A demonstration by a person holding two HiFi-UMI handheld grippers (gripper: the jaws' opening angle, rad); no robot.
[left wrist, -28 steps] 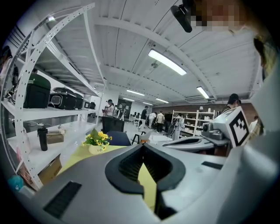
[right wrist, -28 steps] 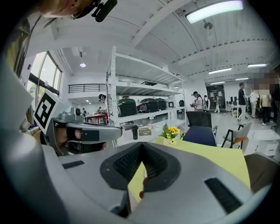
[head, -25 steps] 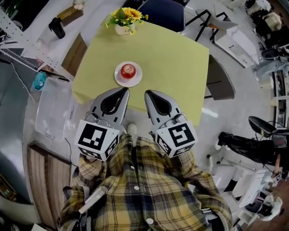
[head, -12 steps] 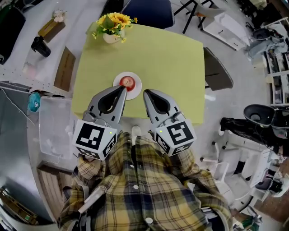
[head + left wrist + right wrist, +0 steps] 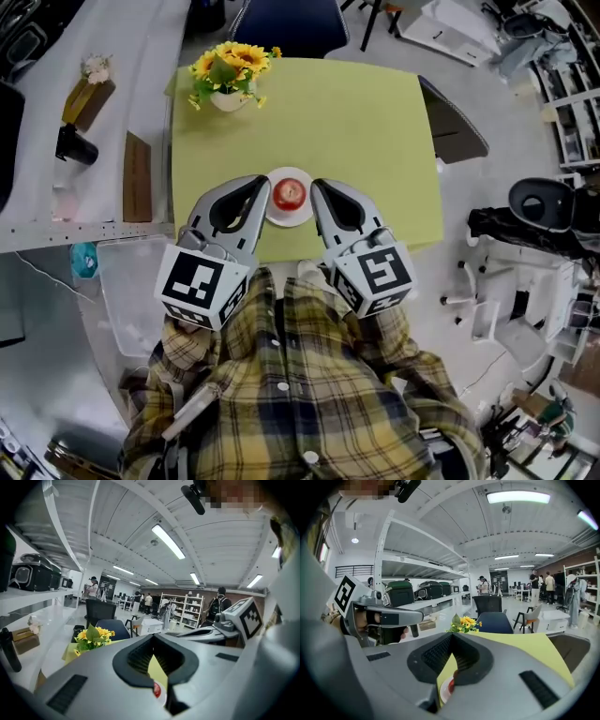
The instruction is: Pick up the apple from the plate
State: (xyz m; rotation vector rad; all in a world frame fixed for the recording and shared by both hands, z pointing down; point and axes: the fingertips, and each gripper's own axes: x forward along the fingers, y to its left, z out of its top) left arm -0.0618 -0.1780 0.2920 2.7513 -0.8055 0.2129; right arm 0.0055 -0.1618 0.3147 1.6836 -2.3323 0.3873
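Note:
A red apple [image 5: 289,193] sits on a small white plate [image 5: 281,218] near the front edge of the yellow-green table [image 5: 366,122]. My left gripper [image 5: 264,182] is shut and empty, its tip just left of the plate. My right gripper [image 5: 317,186] is shut and empty too, just right of the plate. Neither touches the apple. In the left gripper view, the apple [image 5: 157,691] shows through the gap behind the closed tips [image 5: 153,637]. In the right gripper view, the apple [image 5: 450,685] and plate [image 5: 442,692] peek through the same gap below the tips [image 5: 452,635].
A vase of sunflowers [image 5: 226,73] stands at the table's far left corner. A blue chair [image 5: 286,23] is behind the table. Left of the table are a wooden board [image 5: 137,176], a black cup [image 5: 73,143] and a clear bin [image 5: 131,286].
Both grippers have moved forward together over the table's front edge. They were short of the plate; now their tips flank it on both sides. Jaws stayed shut.

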